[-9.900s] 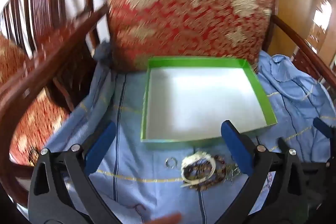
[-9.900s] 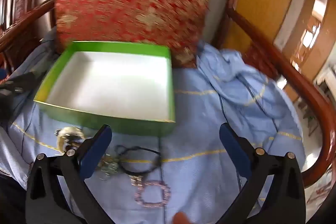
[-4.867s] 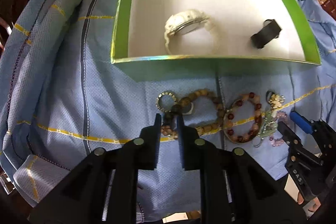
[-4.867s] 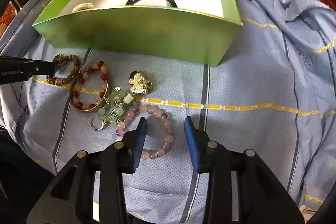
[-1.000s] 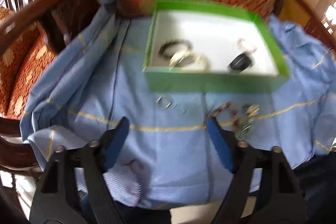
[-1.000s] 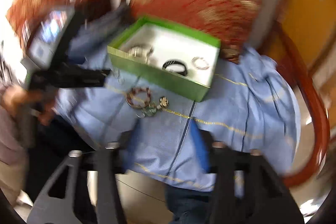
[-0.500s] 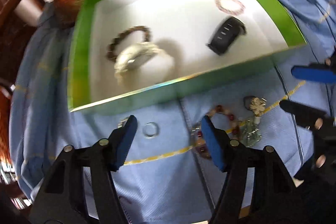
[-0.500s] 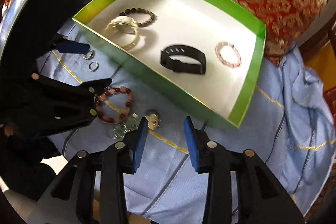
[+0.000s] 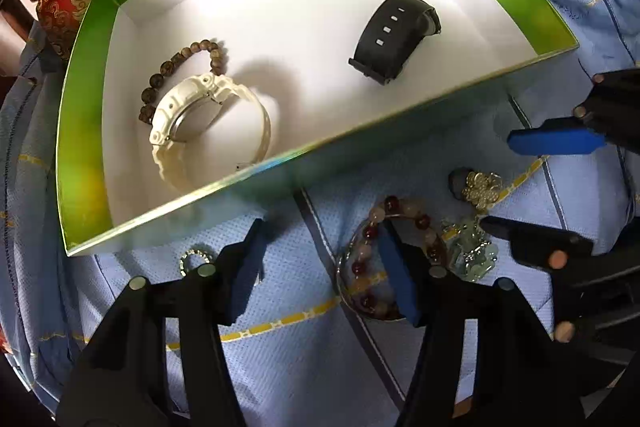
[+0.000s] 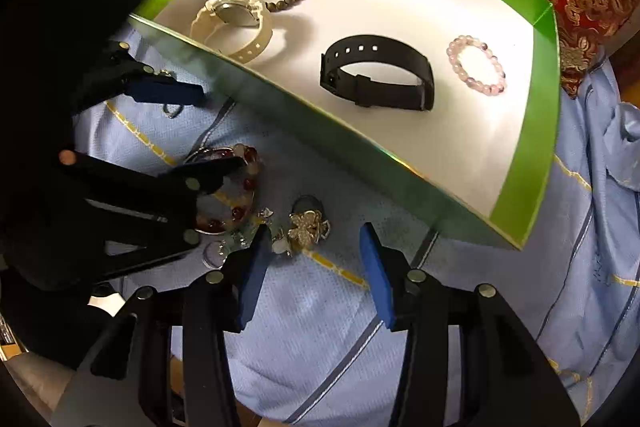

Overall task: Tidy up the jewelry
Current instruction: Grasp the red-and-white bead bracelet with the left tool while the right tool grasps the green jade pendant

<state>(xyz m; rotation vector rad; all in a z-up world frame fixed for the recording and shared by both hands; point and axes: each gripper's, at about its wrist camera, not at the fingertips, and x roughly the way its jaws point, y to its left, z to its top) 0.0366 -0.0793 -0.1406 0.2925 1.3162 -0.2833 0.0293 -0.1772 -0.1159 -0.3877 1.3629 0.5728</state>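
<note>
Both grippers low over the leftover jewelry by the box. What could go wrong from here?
1. The grippers crowd each other: the left gripper and right gripper are both open over one small pile and may collide.
2. The red bracelet, green charm and gold brooch lie bunched, so one grasp may drag a neighbour.
3. The ring lies flat on soft cloth; fingers may pinch fabric.

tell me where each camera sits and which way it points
Left wrist: on the left gripper, aimed down at the green box and red bead bracelet; own open jaws show, right gripper at the right edge.
Right wrist: on the right gripper, facing the gold flower charm and box; own open jaws show, left gripper at left.
Shared: white watch, black band, pink bracelet.
</note>
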